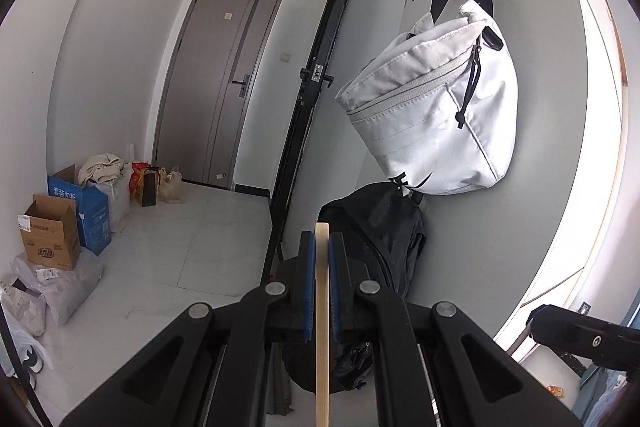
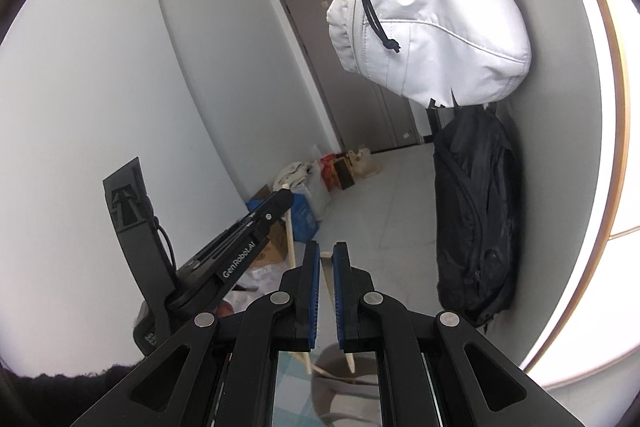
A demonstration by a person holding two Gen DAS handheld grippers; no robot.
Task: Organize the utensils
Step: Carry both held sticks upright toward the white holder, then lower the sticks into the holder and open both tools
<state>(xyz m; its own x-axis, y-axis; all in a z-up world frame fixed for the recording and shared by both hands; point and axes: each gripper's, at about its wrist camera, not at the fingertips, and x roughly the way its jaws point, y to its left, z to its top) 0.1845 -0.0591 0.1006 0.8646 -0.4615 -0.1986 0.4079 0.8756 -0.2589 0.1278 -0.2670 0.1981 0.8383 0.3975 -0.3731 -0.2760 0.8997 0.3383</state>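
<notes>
In the left wrist view my left gripper (image 1: pixel 322 239) is shut on a pale wooden chopstick (image 1: pixel 322 347). The stick stands upright between the blue pads and runs down out of frame. My right gripper (image 2: pixel 327 251) is shut on a second wooden chopstick (image 2: pixel 329 283), which slants down between its pads. Below it sits a round grey holder (image 2: pixel 348 403) with stick ends over its rim. The left gripper (image 2: pixel 285 198) also shows at left in the right wrist view, its chopstick (image 2: pixel 289 243) hanging down. The right gripper (image 1: pixel 538 325) appears at the lower right of the left wrist view.
A white bag (image 1: pixel 432 107) hangs on the wall above a black backpack (image 1: pixel 384 227). Cardboard boxes (image 1: pixel 52 231) and bags stand on the tiled floor at left, before a grey door (image 1: pixel 224 79). A black stand (image 2: pixel 132 219) rises at left.
</notes>
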